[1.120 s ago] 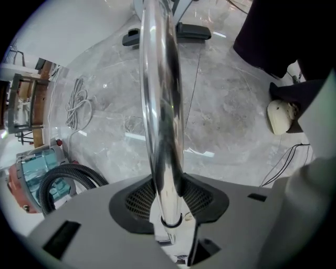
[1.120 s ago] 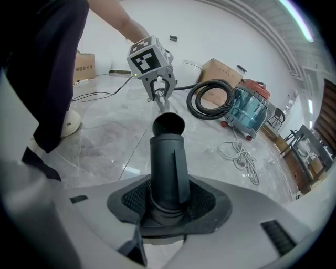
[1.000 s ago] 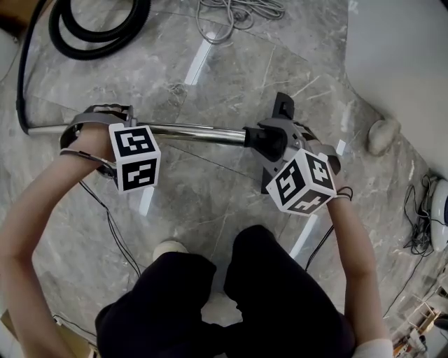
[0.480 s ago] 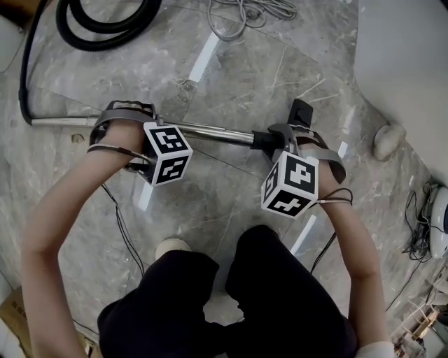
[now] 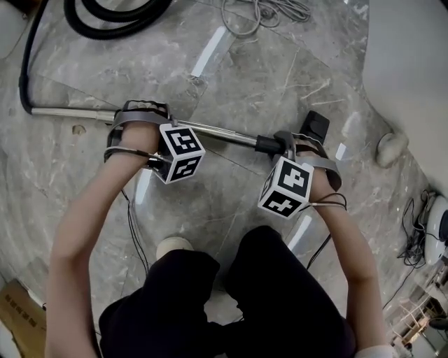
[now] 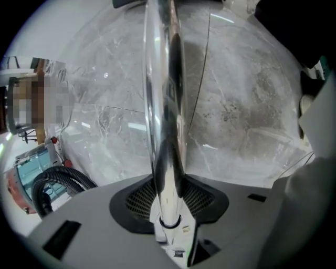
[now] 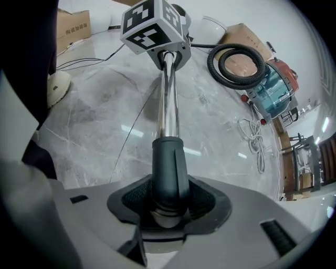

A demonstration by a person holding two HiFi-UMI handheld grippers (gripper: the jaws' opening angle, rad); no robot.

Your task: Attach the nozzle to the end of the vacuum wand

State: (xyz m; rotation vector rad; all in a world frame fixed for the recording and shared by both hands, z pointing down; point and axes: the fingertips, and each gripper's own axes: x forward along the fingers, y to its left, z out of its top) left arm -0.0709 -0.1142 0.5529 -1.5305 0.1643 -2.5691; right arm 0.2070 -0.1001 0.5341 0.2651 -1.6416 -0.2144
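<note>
The nozzle (image 7: 169, 168) shows as a dark collar sleeved over one end of the chrome vacuum wand (image 5: 217, 131), at the head view's right. The wand is held roughly level over the marble floor (image 5: 245, 70). The right hand-held gripper (image 7: 169, 205) is clenched on that collar. The left hand-held gripper (image 6: 169, 202) grasps the bare tube farther along. A coiled black hose (image 7: 214, 63) and a grey cable (image 5: 269, 10) lie on the floor beyond.

I see the chrome vacuum wand (image 5: 224, 134) stretched left to right over the marble floor (image 5: 245, 70), left tool (image 6: 168, 210) clamped on its tube. The black nozzle (image 5: 316, 126) sleeves its right end, gripped by the right tool (image 7: 168, 207).
</note>
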